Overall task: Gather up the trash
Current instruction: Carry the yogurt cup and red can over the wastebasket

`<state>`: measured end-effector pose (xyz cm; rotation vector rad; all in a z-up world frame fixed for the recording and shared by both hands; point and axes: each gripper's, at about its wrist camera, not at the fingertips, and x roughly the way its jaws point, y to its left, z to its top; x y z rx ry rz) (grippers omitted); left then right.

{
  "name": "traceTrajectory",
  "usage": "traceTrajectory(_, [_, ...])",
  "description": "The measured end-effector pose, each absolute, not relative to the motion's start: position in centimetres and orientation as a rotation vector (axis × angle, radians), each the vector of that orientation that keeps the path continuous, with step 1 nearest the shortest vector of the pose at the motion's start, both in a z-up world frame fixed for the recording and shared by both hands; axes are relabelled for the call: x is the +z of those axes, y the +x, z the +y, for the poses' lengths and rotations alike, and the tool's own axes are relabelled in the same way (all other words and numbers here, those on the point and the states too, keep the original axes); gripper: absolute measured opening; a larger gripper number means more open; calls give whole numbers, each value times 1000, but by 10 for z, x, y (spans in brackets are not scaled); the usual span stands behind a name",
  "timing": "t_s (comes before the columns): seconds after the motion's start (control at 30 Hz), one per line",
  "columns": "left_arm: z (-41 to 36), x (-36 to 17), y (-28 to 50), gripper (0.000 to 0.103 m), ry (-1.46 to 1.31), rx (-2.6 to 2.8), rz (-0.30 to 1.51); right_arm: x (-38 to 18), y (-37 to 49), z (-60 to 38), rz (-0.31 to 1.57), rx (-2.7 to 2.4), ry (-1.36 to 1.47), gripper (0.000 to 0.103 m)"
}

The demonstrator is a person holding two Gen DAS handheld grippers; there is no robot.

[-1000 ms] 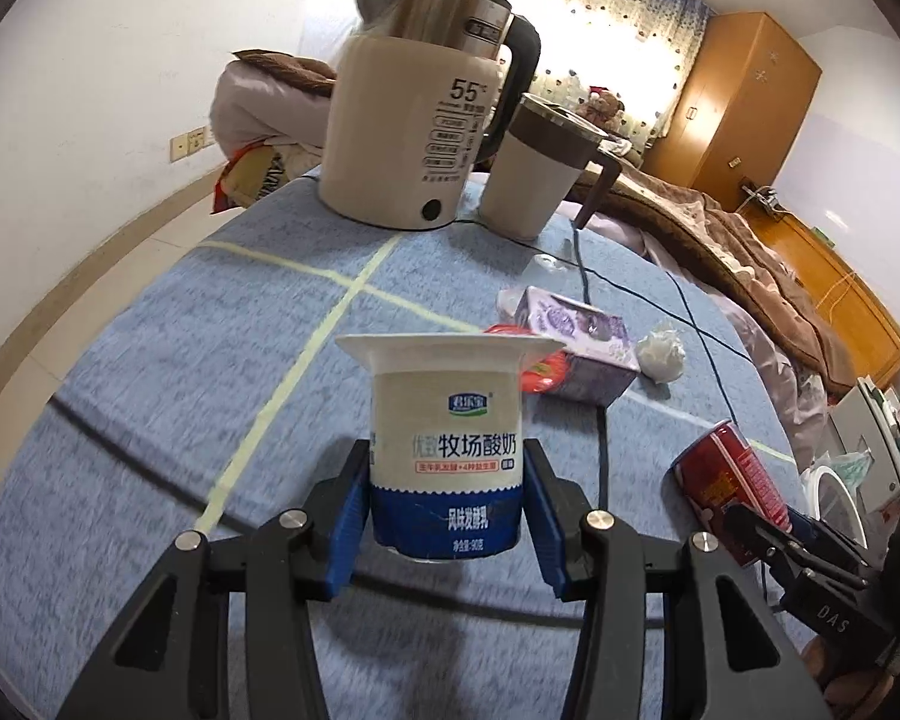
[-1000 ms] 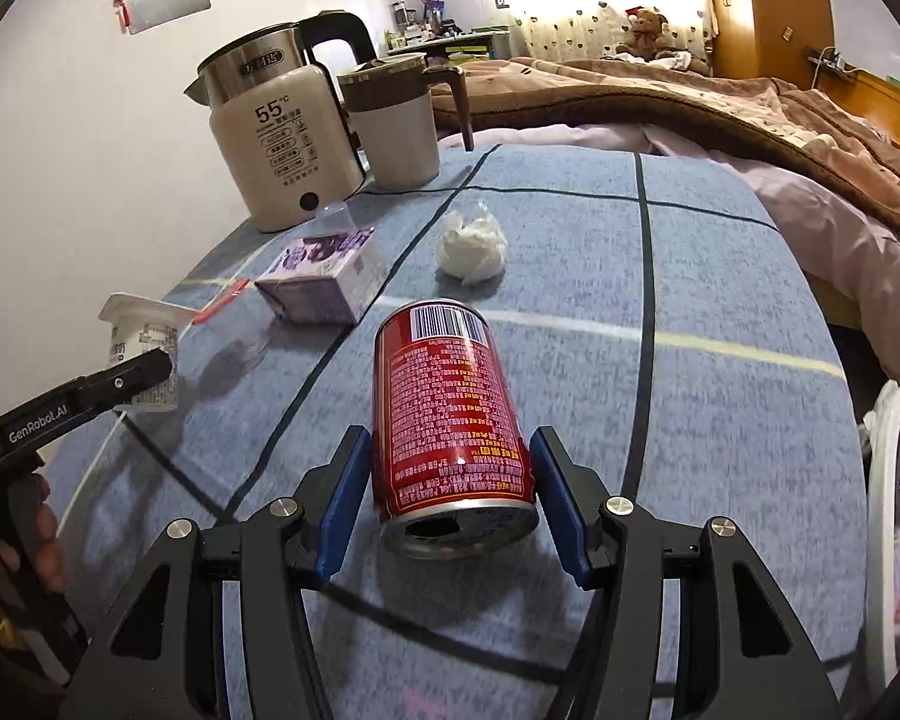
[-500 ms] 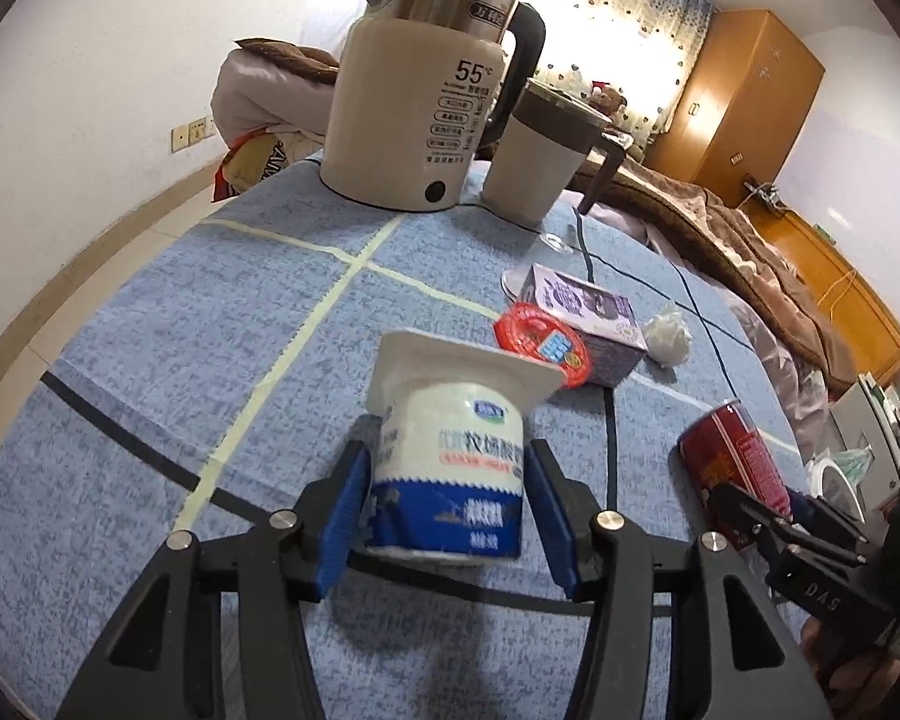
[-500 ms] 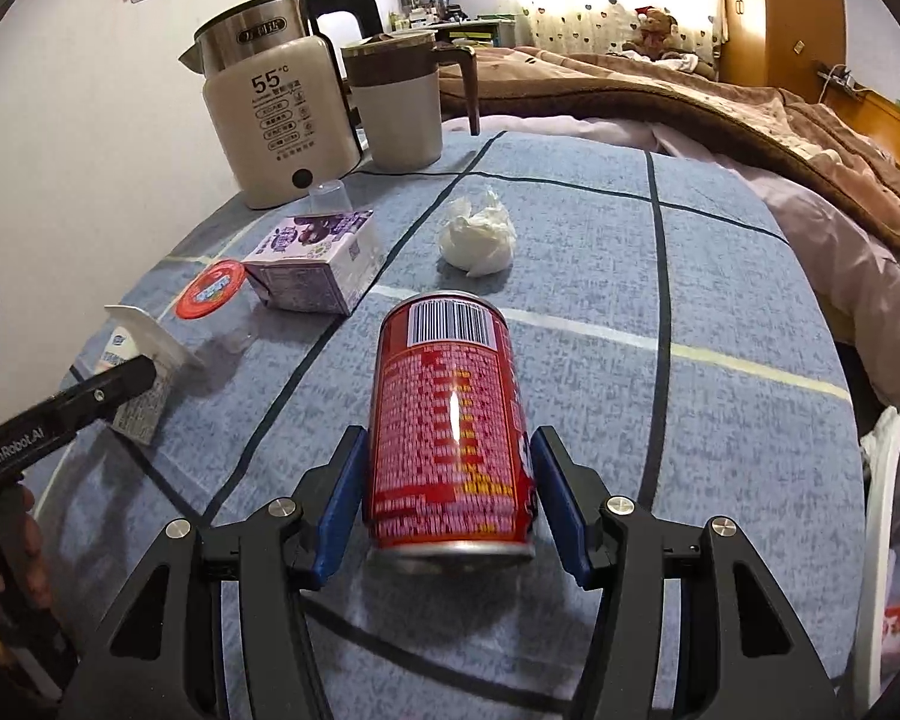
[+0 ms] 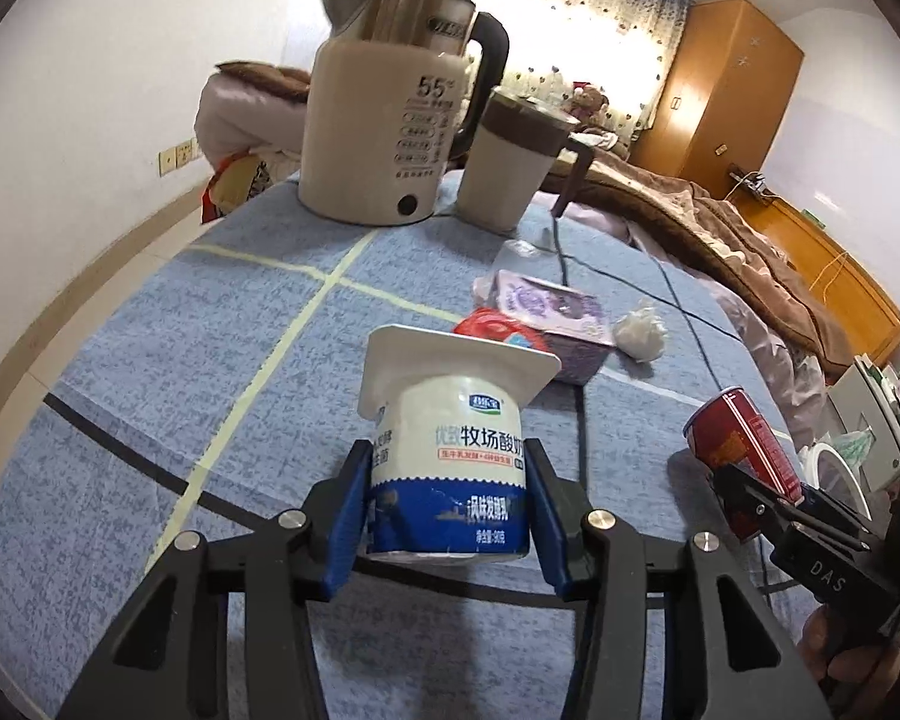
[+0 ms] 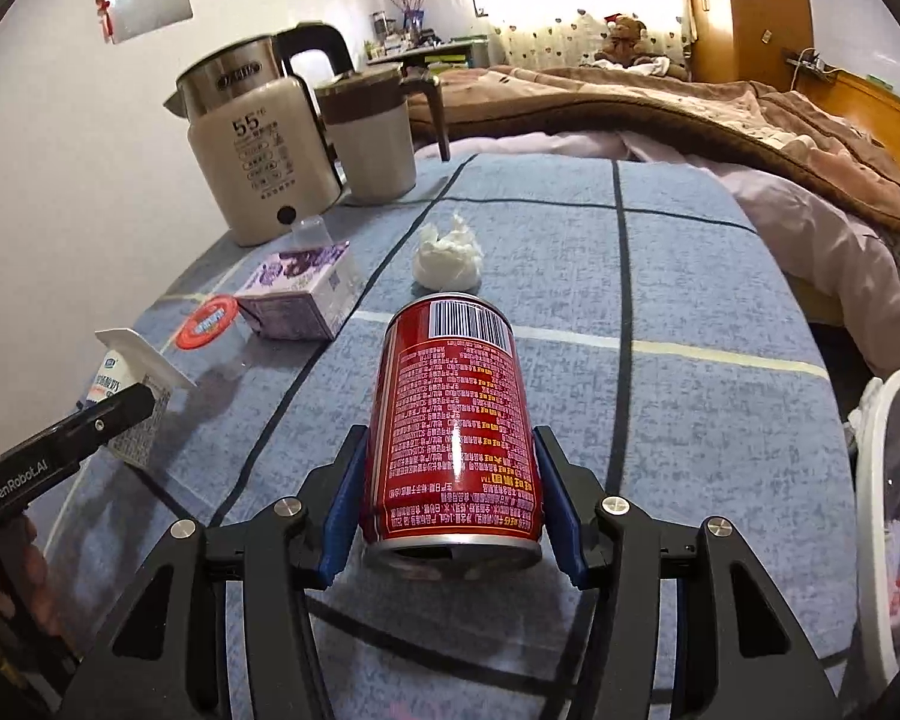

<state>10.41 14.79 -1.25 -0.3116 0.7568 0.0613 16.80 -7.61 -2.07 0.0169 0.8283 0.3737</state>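
My left gripper point(image 5: 447, 504) is shut on a white and blue yogurt cup point(image 5: 450, 456) and holds it upright, lifted above the blue tablecloth point(image 5: 180, 360). My right gripper point(image 6: 450, 504) is shut on a red drink can point(image 6: 453, 420), held off the table with its open end toward the camera. The can also shows in the left wrist view point(image 5: 744, 456), and the cup in the right wrist view point(image 6: 120, 384). On the table lie a purple carton point(image 6: 303, 294), a red round lid point(image 6: 207, 321) and a crumpled white tissue point(image 6: 447, 258).
A cream electric kettle point(image 5: 384, 138) and a cream jug with a brown lid point(image 5: 510, 162) stand at the table's far end, with a black cord point(image 5: 570, 264) running across. A white-rimmed bin point(image 6: 888, 516) is at the right edge. A bed with a brown blanket point(image 6: 720, 114) lies beyond.
Both grippers have lifted their loads off the table. The yogurt cup tilted half a second ago and is upright again, and the can sits higher and closer.
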Motion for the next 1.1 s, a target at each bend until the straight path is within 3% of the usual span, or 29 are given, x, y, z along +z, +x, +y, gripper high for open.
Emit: traceTrajectory(1.1, [-49, 39, 97, 50, -84, -310, 679, 34, 87, -249, 661, 83, 197, 54])
